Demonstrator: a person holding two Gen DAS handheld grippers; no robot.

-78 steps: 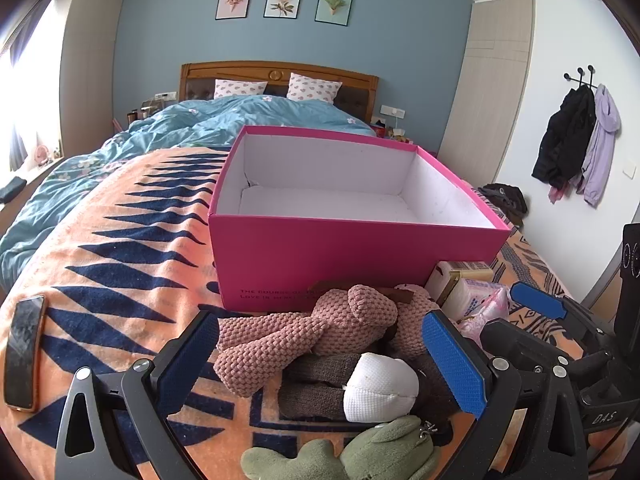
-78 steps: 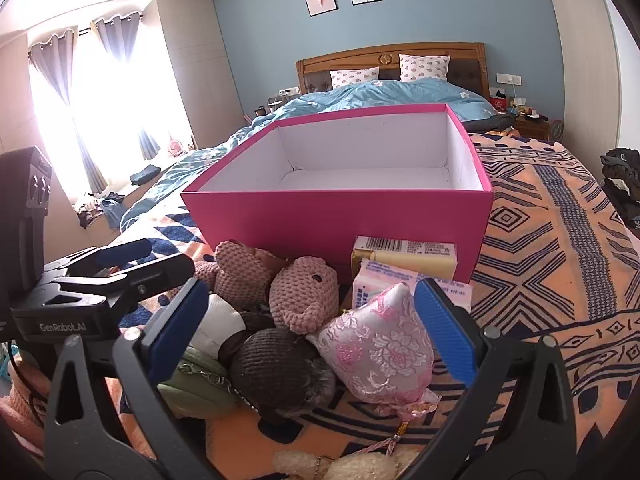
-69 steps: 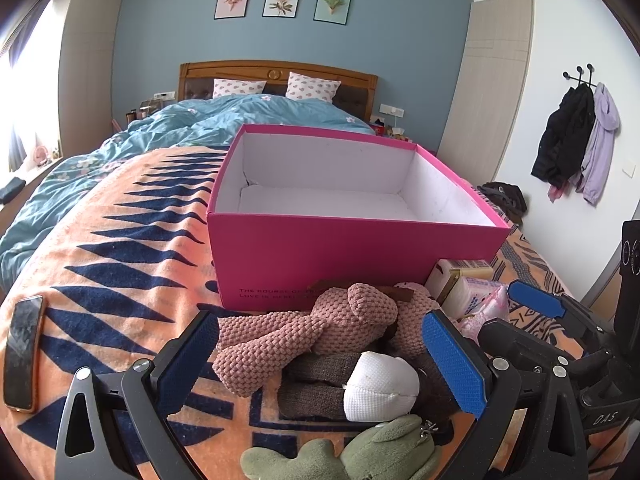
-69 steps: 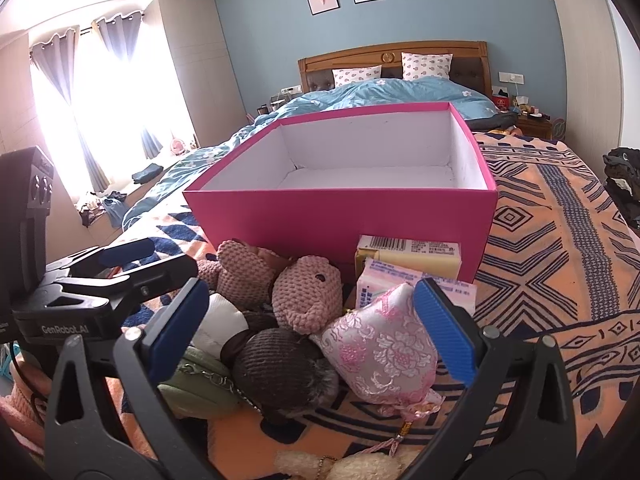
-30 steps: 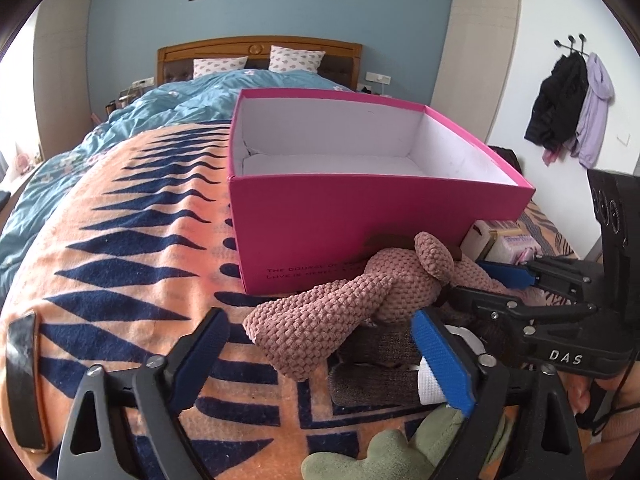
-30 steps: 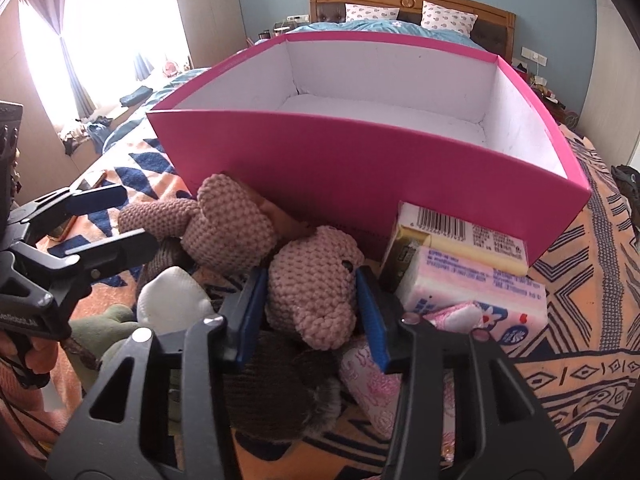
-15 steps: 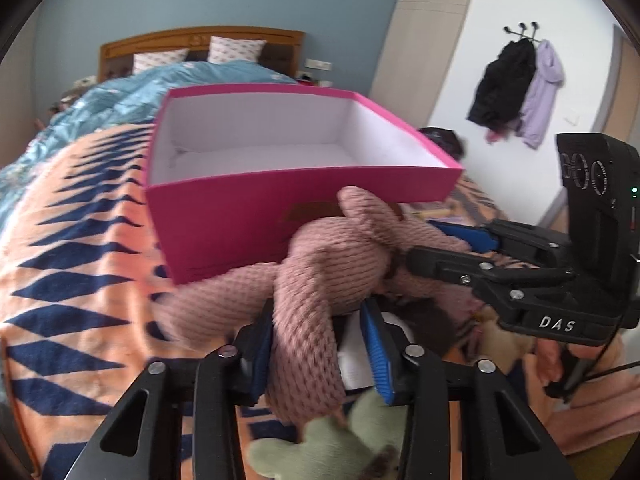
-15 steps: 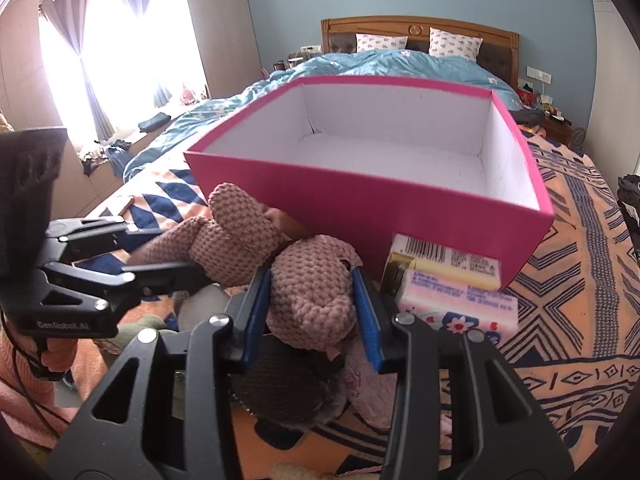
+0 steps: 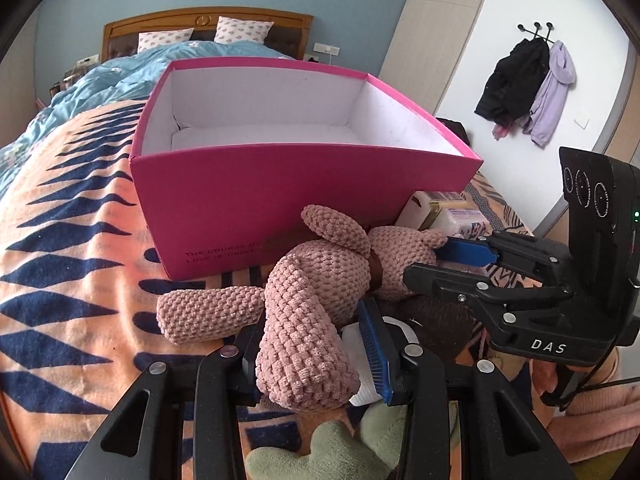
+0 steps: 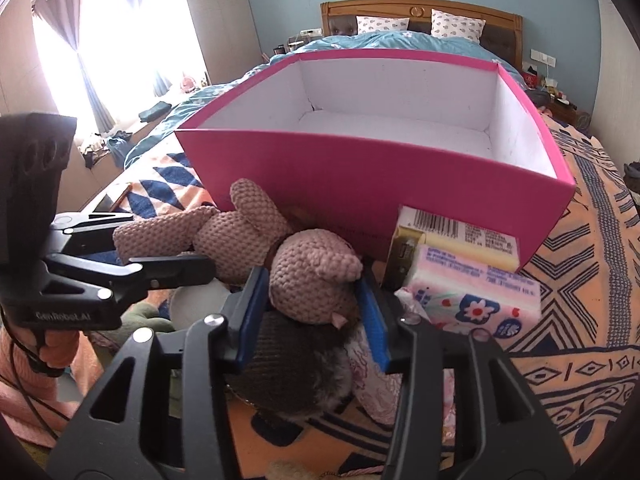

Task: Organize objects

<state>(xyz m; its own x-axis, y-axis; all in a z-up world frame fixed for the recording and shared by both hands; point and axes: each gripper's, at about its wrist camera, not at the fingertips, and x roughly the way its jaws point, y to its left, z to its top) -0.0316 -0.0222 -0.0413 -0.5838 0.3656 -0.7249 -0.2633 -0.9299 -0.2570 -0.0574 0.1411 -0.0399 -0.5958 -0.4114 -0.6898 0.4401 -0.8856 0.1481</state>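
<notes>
The left gripper (image 9: 312, 354) is clamped on a leg of the pink knitted plush toy (image 9: 320, 280), which lies against the pink box (image 9: 280, 192) at the box's six o'clock. At the toy's three o'clock, the right gripper (image 10: 316, 312) pinches its head — both pads pressing.

bed (image 9: 60, 240) — patterned blanket | on it: pink box (image 9: 280, 200); plush toys (image 9: 312, 300)
</notes>
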